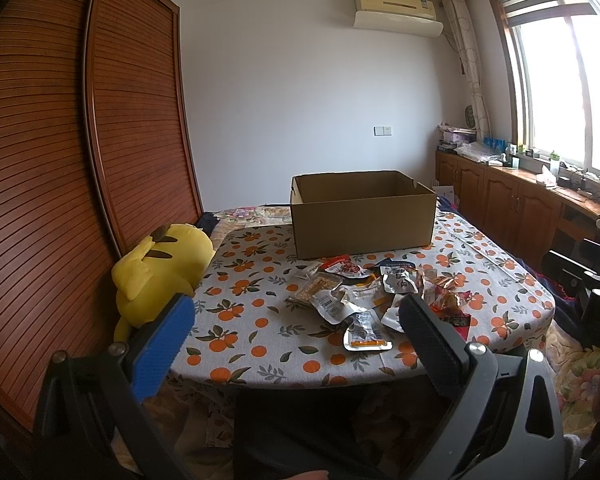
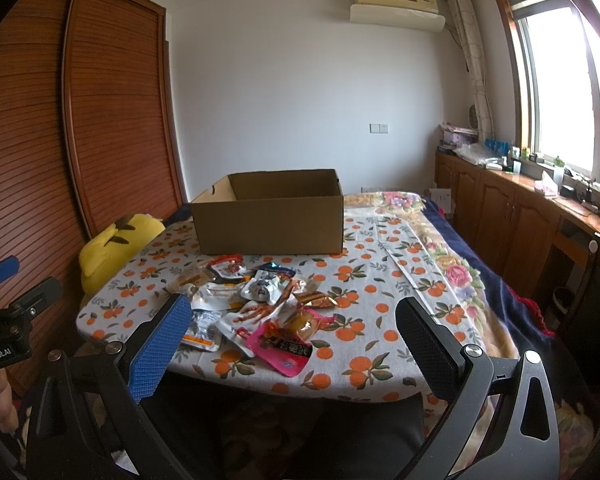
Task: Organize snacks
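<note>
Cardboard, brown and open-topped, forms the rectangular box that anchors everything on the low table covered in an orange-fruit-print cloth. Left of the box, off the table edge, slumps a yellow plush toy with black-tipped ears, against a slatted brown wooden wardrobe. In front of the box, near but apart from it, lies the loose heap of foil and plastic snack packets; in the right wrist view a pink and red pouch sits at the heap's edge farthest from the box. Right of the box, wooden cabinets run under a bright window.

The left gripper hangs short of the heap with its blue and black fingers spread wide and nothing between them. The right gripper is likewise parted and empty, framing the heap.

Judging by this, sorting has not begun: no packet is visibly in the box. The next move calls for lowering one gripper onto a single top packet, pinching an edge, and carrying it over the box wall.

The box floor is hidden by its front wall. Packet print is too small to read, and overlapping packets cannot be counted.
</note>
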Action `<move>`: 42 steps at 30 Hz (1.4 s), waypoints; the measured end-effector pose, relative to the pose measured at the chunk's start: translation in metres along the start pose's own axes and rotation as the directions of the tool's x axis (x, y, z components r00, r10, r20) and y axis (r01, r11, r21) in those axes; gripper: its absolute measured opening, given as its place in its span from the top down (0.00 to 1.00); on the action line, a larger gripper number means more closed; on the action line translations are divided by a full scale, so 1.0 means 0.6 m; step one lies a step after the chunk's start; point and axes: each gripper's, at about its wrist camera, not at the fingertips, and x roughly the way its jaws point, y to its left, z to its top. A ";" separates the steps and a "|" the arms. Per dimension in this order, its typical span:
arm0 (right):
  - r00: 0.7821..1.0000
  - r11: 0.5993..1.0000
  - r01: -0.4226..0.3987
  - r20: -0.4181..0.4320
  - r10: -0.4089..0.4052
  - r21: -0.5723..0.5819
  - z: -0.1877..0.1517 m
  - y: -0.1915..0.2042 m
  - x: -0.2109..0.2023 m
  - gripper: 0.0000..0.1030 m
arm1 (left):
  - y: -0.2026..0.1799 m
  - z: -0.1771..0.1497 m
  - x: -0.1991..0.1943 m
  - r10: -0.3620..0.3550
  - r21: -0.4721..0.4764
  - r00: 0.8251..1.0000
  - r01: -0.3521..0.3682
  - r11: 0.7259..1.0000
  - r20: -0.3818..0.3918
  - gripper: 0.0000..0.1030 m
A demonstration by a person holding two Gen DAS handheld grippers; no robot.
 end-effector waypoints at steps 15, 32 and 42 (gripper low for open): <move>1.000 1.000 -0.001 -0.010 0.001 0.004 -0.005 -0.002 0.000 0.00 | -0.006 -0.003 0.006 -0.012 0.000 1.000 0.012 1.000 -0.021 0.00; 0.995 0.998 -0.044 -0.092 0.039 -0.052 -0.016 -0.022 0.091 0.00 | -0.023 -0.033 0.117 -0.121 0.000 0.980 0.122 0.993 -0.156 0.00; 0.964 0.990 -0.135 -0.237 0.121 -0.042 -0.038 -0.038 0.200 0.02 | -0.032 -0.044 0.199 -0.238 -0.051 0.938 0.233 0.971 -0.251 0.02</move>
